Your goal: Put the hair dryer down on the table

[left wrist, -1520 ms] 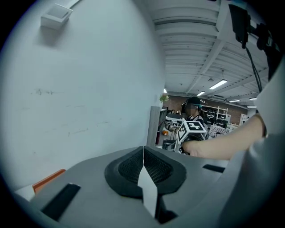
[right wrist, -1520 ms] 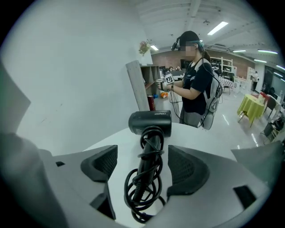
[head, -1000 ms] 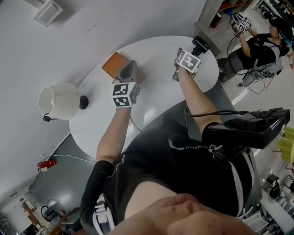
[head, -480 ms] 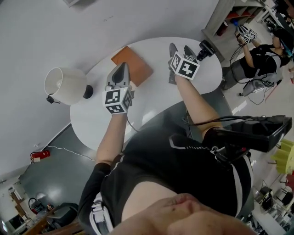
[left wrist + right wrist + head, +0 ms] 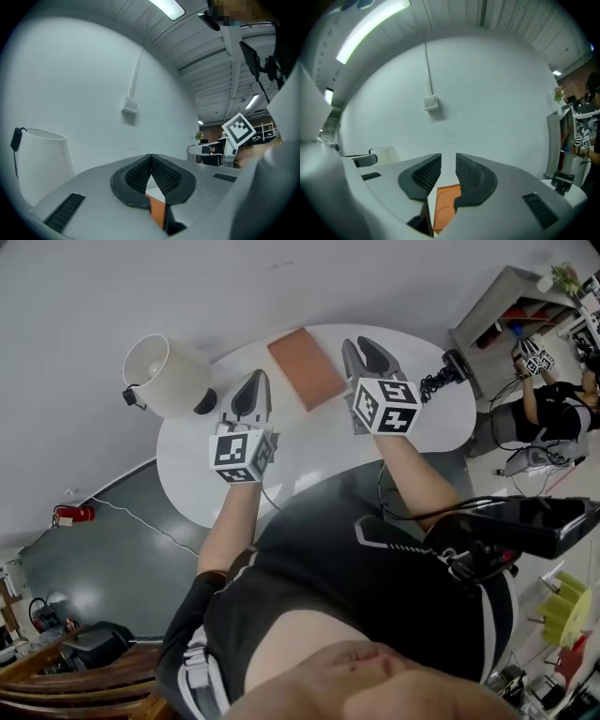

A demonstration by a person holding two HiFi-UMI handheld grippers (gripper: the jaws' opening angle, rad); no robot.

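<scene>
the black hair dryer (image 5: 454,363) lies at the right rim of the round white bench (image 5: 309,442), so a tug on its coiled cord (image 5: 429,383) may drag it off; the right hand-held gripper (image 5: 361,343) is closing on nothing, and the left hand-held gripper (image 5: 253,381) is closed and empty.

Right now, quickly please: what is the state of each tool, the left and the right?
Left tool: closed, holding nothing.
Right tool: closing, with a narrow gap and nothing between the jaws.

No text, label, brand or number can be read anywhere.
</scene>
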